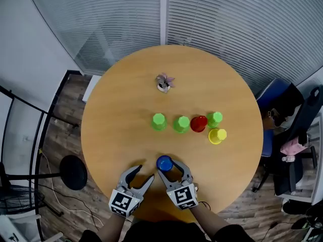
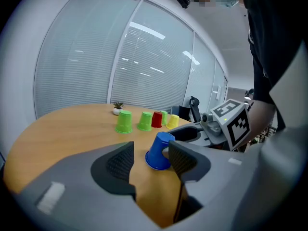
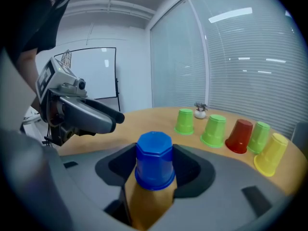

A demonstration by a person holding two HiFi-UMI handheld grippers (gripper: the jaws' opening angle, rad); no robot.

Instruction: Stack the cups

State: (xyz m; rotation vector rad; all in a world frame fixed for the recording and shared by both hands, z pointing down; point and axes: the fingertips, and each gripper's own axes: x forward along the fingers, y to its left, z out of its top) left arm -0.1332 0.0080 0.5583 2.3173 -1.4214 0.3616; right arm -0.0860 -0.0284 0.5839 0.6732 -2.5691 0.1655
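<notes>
A blue cup (image 1: 164, 163) stands upside down on the round wooden table (image 1: 116, 115), near its front edge. My right gripper (image 1: 173, 168) is open around it. In the right gripper view the blue cup (image 3: 154, 165) sits between the jaws of the right gripper (image 3: 154, 153), and a sliver of table shows beside it. My left gripper (image 1: 145, 172) is open just left of the cup with nothing between its fingers. Further back stands a row of upside-down cups: green (image 1: 158, 121), green (image 1: 181, 124), red (image 1: 198, 123) and green (image 1: 215, 119). A yellow cup (image 1: 217, 135) lies tilted beside them.
A small potted plant (image 1: 164, 82) stands at the back of the table. Chairs (image 1: 285, 115) crowd the right side and a fan base (image 1: 73, 172) sits on the floor at the left. Window blinds run behind the table.
</notes>
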